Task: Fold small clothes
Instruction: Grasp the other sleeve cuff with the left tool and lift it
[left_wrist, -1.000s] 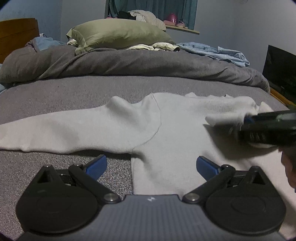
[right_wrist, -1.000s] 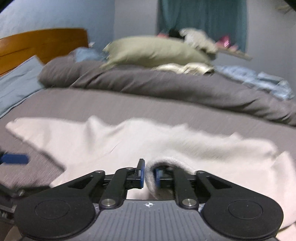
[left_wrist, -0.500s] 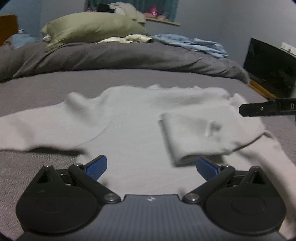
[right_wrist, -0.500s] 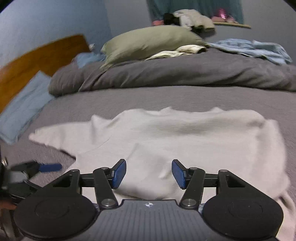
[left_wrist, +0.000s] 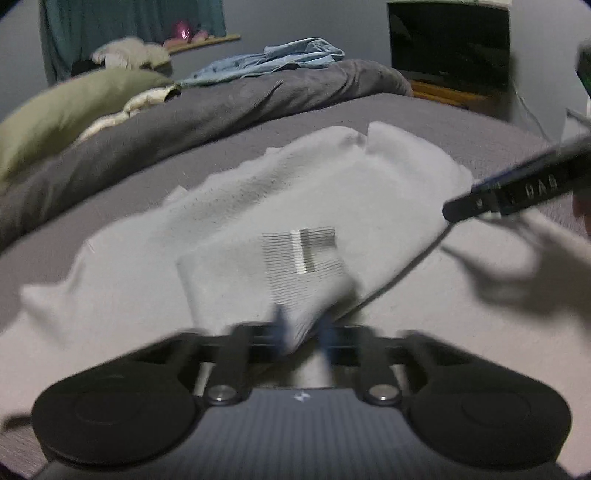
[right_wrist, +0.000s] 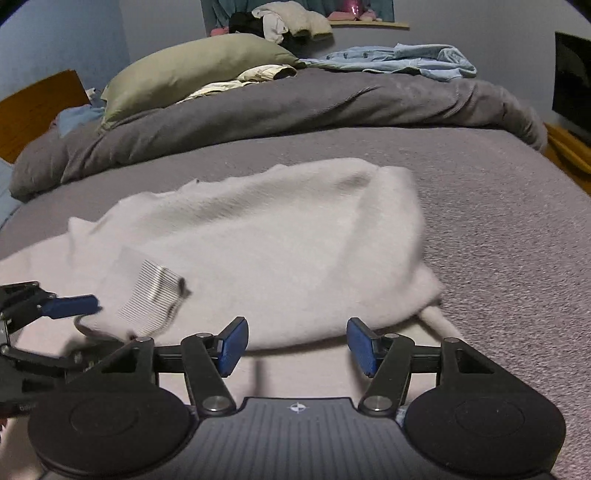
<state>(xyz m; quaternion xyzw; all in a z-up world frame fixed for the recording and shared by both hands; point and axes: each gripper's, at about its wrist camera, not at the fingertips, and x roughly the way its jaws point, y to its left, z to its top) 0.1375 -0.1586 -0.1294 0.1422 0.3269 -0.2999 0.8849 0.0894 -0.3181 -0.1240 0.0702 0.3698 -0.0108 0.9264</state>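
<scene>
Sweater (right_wrist: 280, 258), soft, light, floppy: best pinched at folded cuff, lower centre. Left gripper (left_wrist: 301, 338) clenched on cuff (left_wrist: 295, 295); right gripper (right_wrist: 295, 345) released, empty.

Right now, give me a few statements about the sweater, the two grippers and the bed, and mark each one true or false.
1. The left gripper has its jaws shut on a fold of the white sweater. True.
2. The right gripper is clamped on the sweater. False: its jaws stand apart with nothing pinched between them.
3. The sweater lies on a grey bed cover. True.
4. An olive green pillow sits on top of the sweater. False: it lies at the far end of the bed, on the heaped grey duvet.
5. A light blue garment lies on the duvet. True.
</scene>
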